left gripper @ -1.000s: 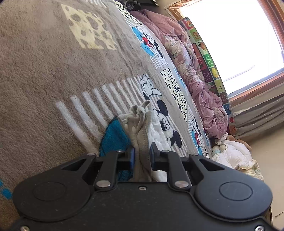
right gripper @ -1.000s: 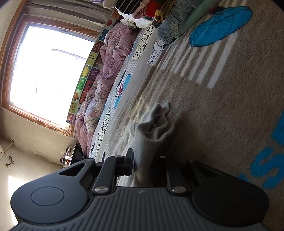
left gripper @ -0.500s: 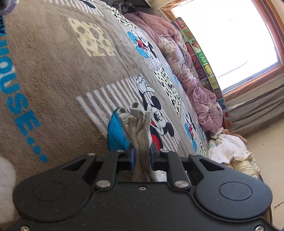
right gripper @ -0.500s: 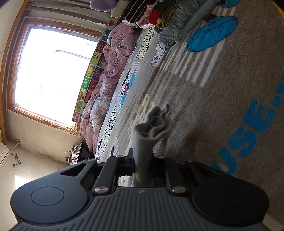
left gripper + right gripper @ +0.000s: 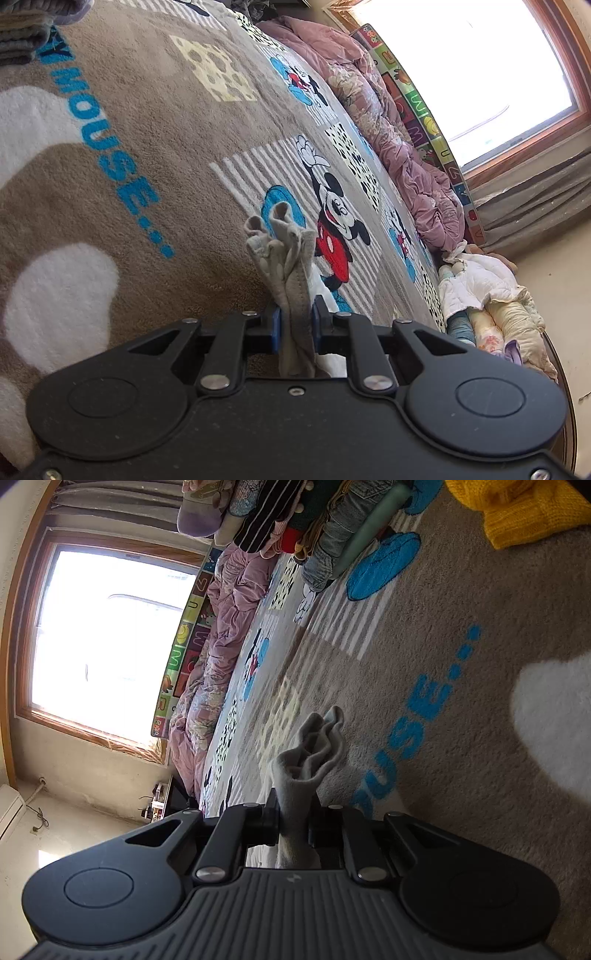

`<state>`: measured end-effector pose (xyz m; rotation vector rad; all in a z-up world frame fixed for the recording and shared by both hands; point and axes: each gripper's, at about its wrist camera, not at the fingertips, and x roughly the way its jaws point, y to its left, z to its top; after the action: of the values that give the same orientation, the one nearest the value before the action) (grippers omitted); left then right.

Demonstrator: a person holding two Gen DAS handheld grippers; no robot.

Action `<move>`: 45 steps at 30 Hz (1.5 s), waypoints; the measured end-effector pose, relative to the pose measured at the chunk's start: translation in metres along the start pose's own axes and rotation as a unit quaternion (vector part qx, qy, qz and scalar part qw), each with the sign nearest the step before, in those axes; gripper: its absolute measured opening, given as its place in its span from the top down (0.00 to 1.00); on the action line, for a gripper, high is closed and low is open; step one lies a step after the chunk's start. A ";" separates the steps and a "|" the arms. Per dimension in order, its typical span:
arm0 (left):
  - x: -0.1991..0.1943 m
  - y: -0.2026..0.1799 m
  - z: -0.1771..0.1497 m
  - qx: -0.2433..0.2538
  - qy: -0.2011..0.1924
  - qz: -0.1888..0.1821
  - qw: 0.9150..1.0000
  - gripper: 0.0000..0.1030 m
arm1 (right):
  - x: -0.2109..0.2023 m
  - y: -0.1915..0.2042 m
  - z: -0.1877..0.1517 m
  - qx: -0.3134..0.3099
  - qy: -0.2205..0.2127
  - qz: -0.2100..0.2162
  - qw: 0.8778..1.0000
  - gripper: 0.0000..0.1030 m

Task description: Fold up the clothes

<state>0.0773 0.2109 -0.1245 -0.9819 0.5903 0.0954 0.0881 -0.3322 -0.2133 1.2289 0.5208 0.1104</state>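
One brown cartoon-mouse blanket [image 5: 155, 122] covers the bed, and everything sits relative to it: a pink quilt [image 5: 399, 122] along its window-side edge, a pile of clothes [image 5: 295, 520] at its far end, a yellow knit [image 5: 517, 509] nearby. Above the blanket, the left gripper [image 5: 294, 325] and right gripper [image 5: 293, 819] each pinch a bunched grey garment [image 5: 286, 258], fingers narrow on cloth.

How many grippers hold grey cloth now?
2. The left gripper is shut on a bunch of grey cloth above the blanket. The right gripper is shut on grey cloth too. Whether it is one garment cannot be told.
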 end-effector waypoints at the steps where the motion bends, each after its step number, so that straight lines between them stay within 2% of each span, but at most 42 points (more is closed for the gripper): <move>1: -0.002 0.002 -0.002 0.001 0.001 0.002 1.000 0.86 | -0.003 -0.001 0.001 -0.001 0.000 0.000 1.000 0.85; 8: -0.002 0.018 -0.013 0.006 0.006 0.032 0.999 0.86 | -0.013 -0.011 0.003 -0.003 -0.002 -0.018 1.000 0.85; 10: 0.000 0.019 -0.015 0.017 0.008 0.055 0.998 0.83 | -0.014 -0.015 0.004 -0.003 -0.004 -0.029 1.000 0.85; 12: 0.000 0.018 -0.018 0.035 0.004 0.081 0.996 0.73 | -0.015 -0.020 0.005 -0.006 -0.004 -0.040 0.999 0.85; 15: -0.006 0.021 -0.020 0.048 -0.007 0.101 0.994 0.63 | -0.018 -0.029 0.006 -0.003 -0.005 -0.056 0.998 0.82; 17: -0.012 0.024 -0.020 0.053 -0.016 0.114 0.992 0.60 | -0.020 -0.036 0.007 0.005 -0.008 -0.060 0.998 0.82; 19: -0.018 0.020 -0.022 0.071 -0.029 0.134 0.988 0.60 | -0.023 -0.039 0.007 0.008 -0.012 -0.062 0.998 0.82; 22: -0.027 0.010 -0.026 0.110 -0.055 0.166 0.978 0.60 | -0.028 -0.041 0.008 0.027 -0.020 -0.056 0.998 0.76; 24: -0.029 -0.001 -0.029 0.141 -0.073 0.169 0.973 0.60 | -0.032 -0.042 0.008 0.040 -0.029 -0.042 0.998 0.63; 27: -0.022 -0.022 -0.034 0.190 -0.077 0.148 0.968 0.60 | -0.032 -0.040 0.005 0.038 -0.024 -0.033 0.998 0.55; 29: -0.012 -0.032 -0.038 0.210 -0.069 0.132 0.966 0.60 | -0.029 -0.038 0.001 0.037 -0.015 -0.032 0.999 0.51; 35: 0.031 -0.052 -0.061 0.263 -0.024 0.094 0.960 0.60 | -0.019 -0.030 -0.012 0.025 0.010 -0.037 0.999 0.50; 37: 0.043 -0.053 -0.071 0.286 -0.007 0.102 0.953 0.60 | -0.014 -0.026 -0.016 0.015 0.020 -0.038 0.999 0.50; 39: 0.051 -0.056 -0.083 0.322 -0.004 0.124 0.939 0.59 | -0.010 -0.024 -0.017 0.005 0.025 -0.040 0.999 0.50; 42: 0.052 -0.061 -0.088 0.346 -0.014 0.137 0.928 0.59 | -0.004 -0.022 -0.015 0.000 0.026 -0.039 0.999 0.50; 45: 0.045 -0.070 -0.099 0.383 -0.037 0.143 0.912 0.59 | 0.000 -0.021 -0.014 -0.005 0.023 -0.035 0.999 0.51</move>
<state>0.0964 0.0839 -0.1354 -0.1233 0.6244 0.1451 0.0778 -0.3275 -0.2361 1.1984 0.6024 0.0822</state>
